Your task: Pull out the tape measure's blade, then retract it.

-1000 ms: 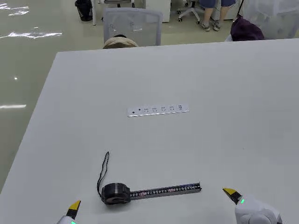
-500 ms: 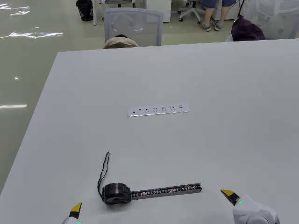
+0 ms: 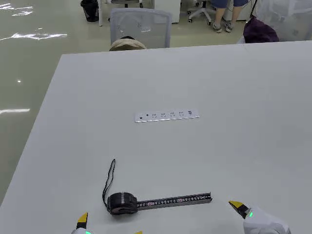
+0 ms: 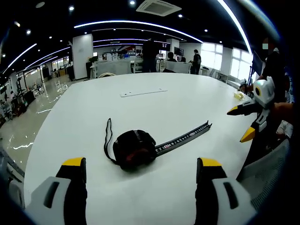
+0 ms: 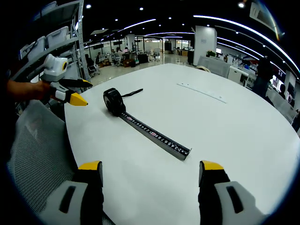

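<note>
A black tape measure point(image 3: 122, 203) lies on the white table point(image 3: 195, 73) near its front edge. Its blade point(image 3: 175, 200) is pulled out to the right and flat on the table, and a black wrist strap point(image 3: 108, 179) trails behind it. My left gripper point(image 3: 110, 225) is open just in front of the case point(image 4: 135, 147), not touching it. My right gripper point(image 3: 243, 213) is open, a little right of the blade's end point(image 5: 183, 152). In the left gripper view the right gripper point(image 4: 240, 124) stands at the right, jaws apart. The left gripper point(image 5: 83, 93) shows open in the right gripper view.
A white power strip point(image 3: 166, 115) lies flat in the middle of the table. A grey mesh chair point(image 3: 140, 27) stands at the far edge and a dark bag point(image 3: 257, 31) at the far right. The table's left edge point(image 3: 36, 131) drops to the floor.
The left gripper has crept forward and right, so its second yellow tip now shows. The right gripper has drifted slightly left. The tape measure and its blade lie as before.
</note>
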{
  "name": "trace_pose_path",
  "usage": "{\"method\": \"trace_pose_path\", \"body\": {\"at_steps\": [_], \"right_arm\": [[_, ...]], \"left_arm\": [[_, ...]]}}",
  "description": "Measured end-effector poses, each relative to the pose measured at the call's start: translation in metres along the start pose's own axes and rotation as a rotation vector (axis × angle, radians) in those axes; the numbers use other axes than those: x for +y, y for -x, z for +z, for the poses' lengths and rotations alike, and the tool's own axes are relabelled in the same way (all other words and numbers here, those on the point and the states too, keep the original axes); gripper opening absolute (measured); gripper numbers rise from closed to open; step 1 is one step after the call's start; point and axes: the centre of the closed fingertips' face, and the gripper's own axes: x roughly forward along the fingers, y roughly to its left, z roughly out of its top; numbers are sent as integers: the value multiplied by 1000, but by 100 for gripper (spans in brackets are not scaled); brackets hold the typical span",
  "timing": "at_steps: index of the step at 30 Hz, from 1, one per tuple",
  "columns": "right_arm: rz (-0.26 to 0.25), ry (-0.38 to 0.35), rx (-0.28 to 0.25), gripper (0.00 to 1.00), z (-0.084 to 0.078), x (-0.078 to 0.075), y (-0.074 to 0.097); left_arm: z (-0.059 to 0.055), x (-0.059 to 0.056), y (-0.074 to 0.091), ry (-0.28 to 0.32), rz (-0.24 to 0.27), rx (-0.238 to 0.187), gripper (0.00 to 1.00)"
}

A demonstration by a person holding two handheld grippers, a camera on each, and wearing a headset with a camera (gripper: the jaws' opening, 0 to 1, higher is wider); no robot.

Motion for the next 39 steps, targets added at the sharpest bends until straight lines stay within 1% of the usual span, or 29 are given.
{"method": "trace_pose_path", "body": {"at_steps": [1, 4, 6, 13, 19, 23, 28, 34, 39], "right_arm": [[2, 4, -7, 84, 1, 0, 0], [17, 13, -21, 81, 3, -1, -1], [27, 23, -29, 79, 3, -3, -2], [69, 82, -26, 74, 2, -5, -6], [113, 135, -9, 68, -2, -9, -8], [134, 167, -3, 66, -5, -12, -8], [157, 195, 3, 64, -6, -19, -9], [192, 239, 16, 59, -10, -30, -13], [227, 271, 30, 53, -13, -34, -16]], "left_arm": [[1, 0, -1, 16, 3, 0, 96], [0, -1, -5, 33, 9, -1, 96], [-2, -2, -8, 40, 13, 5, 95], [-4, 3, -16, 52, 53, 5, 94], [-4, 5, -23, 53, 68, 3, 93], [0, 6, -26, 51, 79, -6, 93], [1, 6, -32, 63, 83, -4, 92], [0, 7, -40, 75, 97, -3, 91], [-3, 7, -44, 88, 104, 6, 87]]}}
